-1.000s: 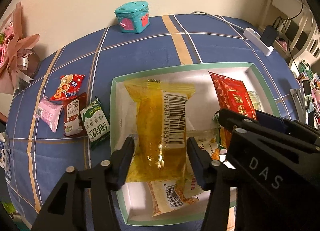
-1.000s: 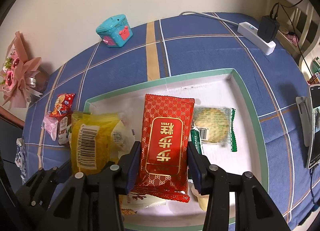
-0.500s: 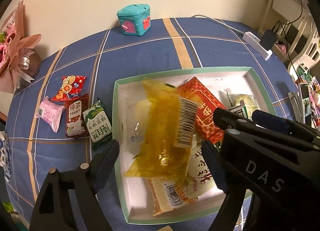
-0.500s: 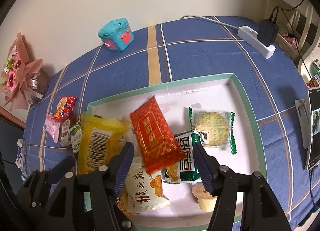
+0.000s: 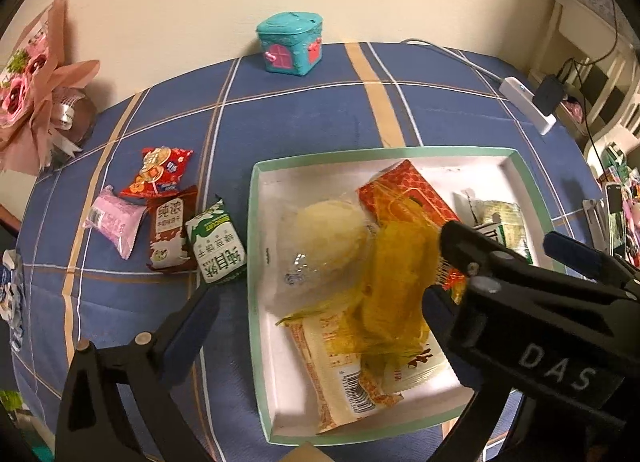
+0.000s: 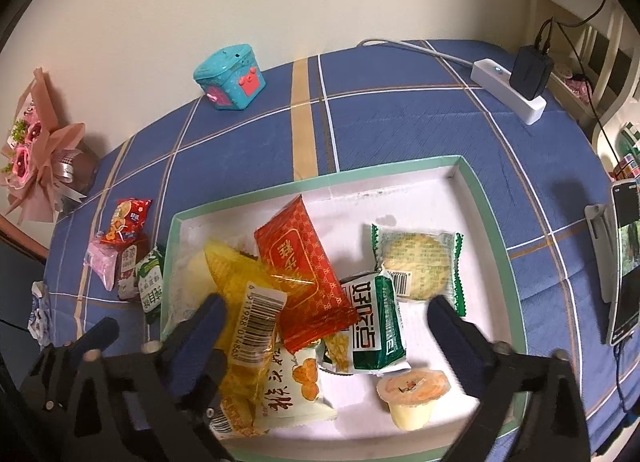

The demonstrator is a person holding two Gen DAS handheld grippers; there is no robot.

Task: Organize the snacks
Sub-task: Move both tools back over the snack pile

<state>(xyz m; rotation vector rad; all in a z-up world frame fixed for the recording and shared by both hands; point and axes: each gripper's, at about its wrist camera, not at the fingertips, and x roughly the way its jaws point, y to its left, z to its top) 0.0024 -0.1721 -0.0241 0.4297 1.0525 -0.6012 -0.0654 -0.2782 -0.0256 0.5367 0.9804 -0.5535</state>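
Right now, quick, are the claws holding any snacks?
Left claw: open, just opened, holding nothing.
Right claw: open, just opened, holding nothing.

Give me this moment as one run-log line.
left gripper: just opened, empty | right gripper: just opened, empty | yellow packet, red packet: lying in tray | four snacks: outside tray

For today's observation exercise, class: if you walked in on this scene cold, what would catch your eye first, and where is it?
First, the heap of bright wrappers in the white, green-rimmed box, above all the red packet lying partly over the yellow packet. Next, the two open black grippers above it, left gripper and right gripper, holding nothing. Last, four small snacks lie on the blue checked cloth to the box's left.
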